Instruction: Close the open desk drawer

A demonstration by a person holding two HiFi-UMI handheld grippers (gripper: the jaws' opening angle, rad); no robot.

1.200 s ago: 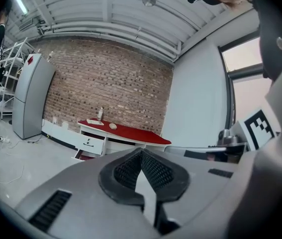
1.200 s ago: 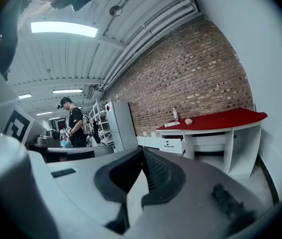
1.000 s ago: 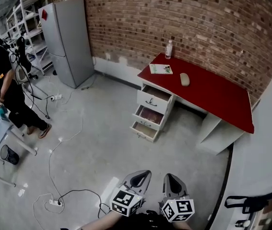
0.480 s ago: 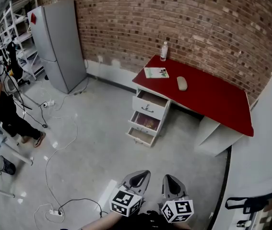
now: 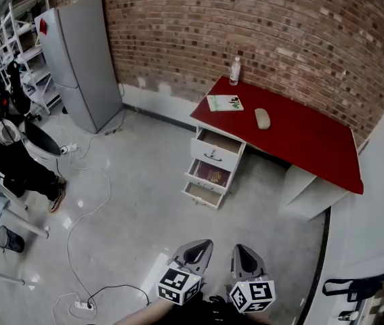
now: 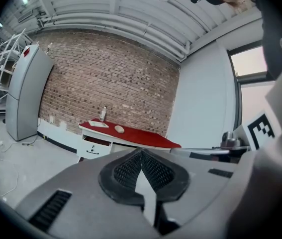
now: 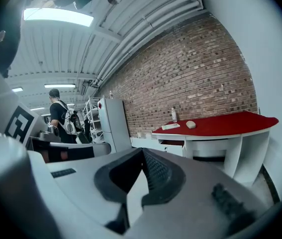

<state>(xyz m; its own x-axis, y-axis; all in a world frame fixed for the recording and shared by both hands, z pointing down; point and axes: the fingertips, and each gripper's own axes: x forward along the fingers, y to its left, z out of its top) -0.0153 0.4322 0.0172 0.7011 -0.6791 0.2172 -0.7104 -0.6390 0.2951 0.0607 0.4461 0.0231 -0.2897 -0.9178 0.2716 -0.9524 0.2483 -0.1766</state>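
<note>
Desk, red top, against brick wall. 3 drawers stacked at its left end, all pulled out in steps: top drawer least, mid drawer more, bottom drawer furthest.

On desk top, 3 items: 1 bottle at back left corner, 1 booklet just in front of bottle, 1 pale oval thing right of booklet, prob. a mouse.

Left gripper and right gripper side by side, well apart from desk, out in front of drawers. Both pinched closed at the tips, gripping nothing. Between them and drawers only grey floor.

Off to desk's left:
- 1 fridge along same wall.
- Shelving beyond fridge, cut off by frame edge.
- 1 person far left of desk, partly cut off.
- 1 bin near person.
- 1 power strip w/ cable looping over floor, left of line from grippers to drawers.

Hard to read: mid drawer contents reddish, too small to tell. Space under desk in shadow. Grippers' rear ends cut off at bottom edge. Black strap right of desk, only partly in view.
</note>
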